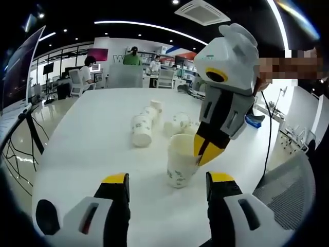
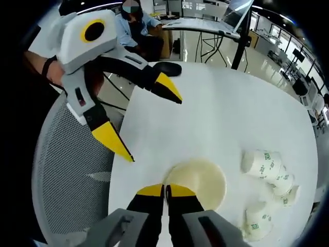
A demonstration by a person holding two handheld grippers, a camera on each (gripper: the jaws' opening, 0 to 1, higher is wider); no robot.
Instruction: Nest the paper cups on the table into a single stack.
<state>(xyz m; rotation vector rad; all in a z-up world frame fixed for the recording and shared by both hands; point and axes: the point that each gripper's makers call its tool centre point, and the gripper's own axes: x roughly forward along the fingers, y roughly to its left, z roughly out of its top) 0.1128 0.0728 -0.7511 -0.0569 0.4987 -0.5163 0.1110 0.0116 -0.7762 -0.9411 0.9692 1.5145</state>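
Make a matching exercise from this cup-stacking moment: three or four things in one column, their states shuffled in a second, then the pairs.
1. right gripper
2. left gripper
3. upright cup
4. nested cups

A. lying on its side on the table
B. open, holding nothing
C. pinched at the rim
D. shut on a rim

Pairs: 1-D, 2-B, 3-C, 4-A

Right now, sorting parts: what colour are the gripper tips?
Yellow fingertips on black; clearest in the right gripper view.
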